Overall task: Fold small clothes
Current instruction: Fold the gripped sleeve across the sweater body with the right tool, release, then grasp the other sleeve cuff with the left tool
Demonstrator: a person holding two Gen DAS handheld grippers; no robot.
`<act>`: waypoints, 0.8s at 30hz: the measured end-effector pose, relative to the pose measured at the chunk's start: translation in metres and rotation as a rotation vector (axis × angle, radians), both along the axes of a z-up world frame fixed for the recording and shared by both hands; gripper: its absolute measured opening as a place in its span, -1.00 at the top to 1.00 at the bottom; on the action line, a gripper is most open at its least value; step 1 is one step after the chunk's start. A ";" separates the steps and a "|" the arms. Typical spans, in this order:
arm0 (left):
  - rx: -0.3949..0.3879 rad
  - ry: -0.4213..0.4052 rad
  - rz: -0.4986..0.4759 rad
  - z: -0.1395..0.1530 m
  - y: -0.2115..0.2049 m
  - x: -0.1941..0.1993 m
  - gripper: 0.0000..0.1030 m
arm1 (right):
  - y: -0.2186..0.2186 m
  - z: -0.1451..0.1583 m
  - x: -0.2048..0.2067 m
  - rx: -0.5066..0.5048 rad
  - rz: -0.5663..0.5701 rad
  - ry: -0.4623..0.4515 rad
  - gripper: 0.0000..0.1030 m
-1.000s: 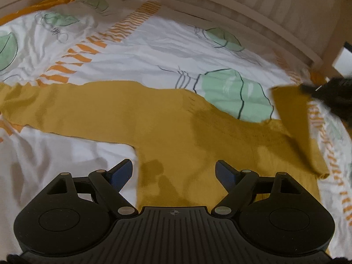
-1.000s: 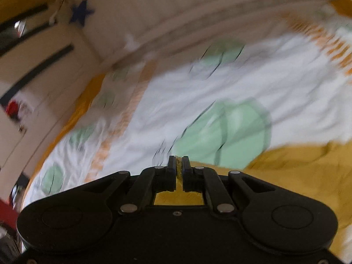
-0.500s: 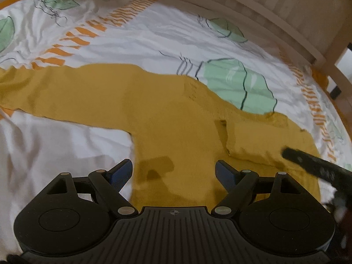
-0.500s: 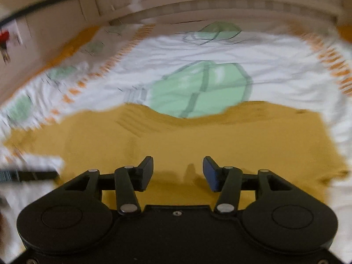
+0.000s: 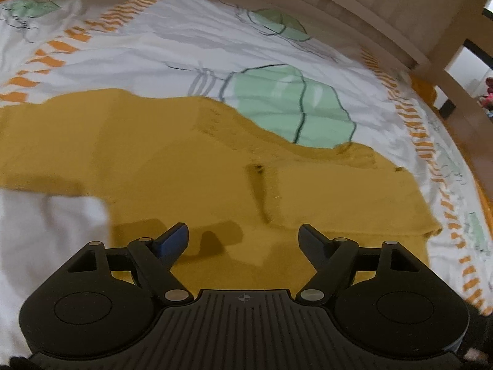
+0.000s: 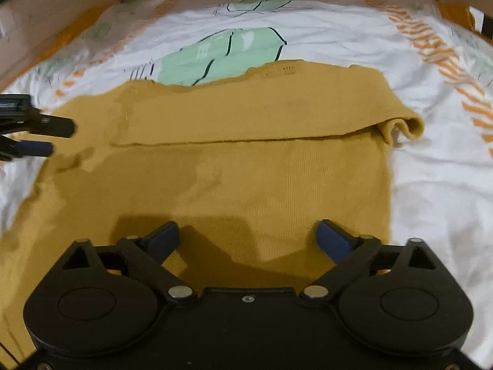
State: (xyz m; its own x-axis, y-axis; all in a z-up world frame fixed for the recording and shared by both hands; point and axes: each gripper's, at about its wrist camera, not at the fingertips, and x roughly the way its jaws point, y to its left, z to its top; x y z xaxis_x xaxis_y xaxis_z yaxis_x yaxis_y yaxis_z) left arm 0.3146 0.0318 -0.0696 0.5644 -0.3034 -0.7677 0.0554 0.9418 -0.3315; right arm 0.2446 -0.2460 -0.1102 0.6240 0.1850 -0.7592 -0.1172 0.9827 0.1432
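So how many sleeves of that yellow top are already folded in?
1. The right sleeve lies folded across the chest of the yellow top. The left sleeve is spread out flat on the bedsheet, not yet folded.

sweater [image 6: 246, 169] on bedsheet [image 6: 431, 185], sleeve [image 6: 246, 114] folded across

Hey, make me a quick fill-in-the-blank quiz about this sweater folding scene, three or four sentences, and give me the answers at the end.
1. The sweater lying on the bedsheet is mustard ____ in colour.
2. The right sleeve lies folded ____ the sweater's body.
3. The left sleeve lies ____ out to the side, not folded.
4. The left gripper and right gripper are both ____ and hold nothing.

Missing words: yellow; across; spread; open
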 end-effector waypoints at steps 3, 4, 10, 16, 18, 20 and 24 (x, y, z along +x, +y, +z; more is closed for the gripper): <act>-0.016 0.024 -0.027 -0.005 -0.014 0.018 -0.42 | 0.003 -0.001 0.003 -0.001 -0.008 0.018 -1.00; -0.017 0.031 -0.036 -0.006 -0.019 0.024 -0.42 | 0.007 -0.002 0.003 -0.023 0.001 0.020 -1.00; 0.002 0.067 -0.055 -0.017 -0.043 0.050 -0.41 | 0.024 -0.006 -0.003 -0.135 0.030 0.002 -1.00; -0.003 0.077 -0.077 -0.027 -0.059 0.067 0.19 | 0.018 -0.002 0.000 -0.101 0.015 0.018 -0.99; -0.006 0.066 -0.082 -0.028 -0.062 0.071 0.90 | 0.017 0.001 0.000 -0.097 0.004 0.012 -0.99; -0.005 0.034 -0.063 -0.022 -0.062 0.070 0.90 | 0.015 0.005 -0.001 -0.082 -0.013 -0.003 -0.98; 0.014 -0.086 -0.067 0.010 -0.056 0.060 0.90 | 0.007 0.016 -0.002 -0.042 -0.052 -0.049 -0.98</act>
State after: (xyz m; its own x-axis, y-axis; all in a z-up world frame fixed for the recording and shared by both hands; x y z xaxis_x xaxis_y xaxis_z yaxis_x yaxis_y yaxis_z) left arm 0.3748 -0.0242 -0.0592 0.6077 -0.3321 -0.7214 0.1458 0.9396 -0.3097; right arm 0.2425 -0.2392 -0.0942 0.6688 0.1200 -0.7337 -0.0716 0.9927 0.0970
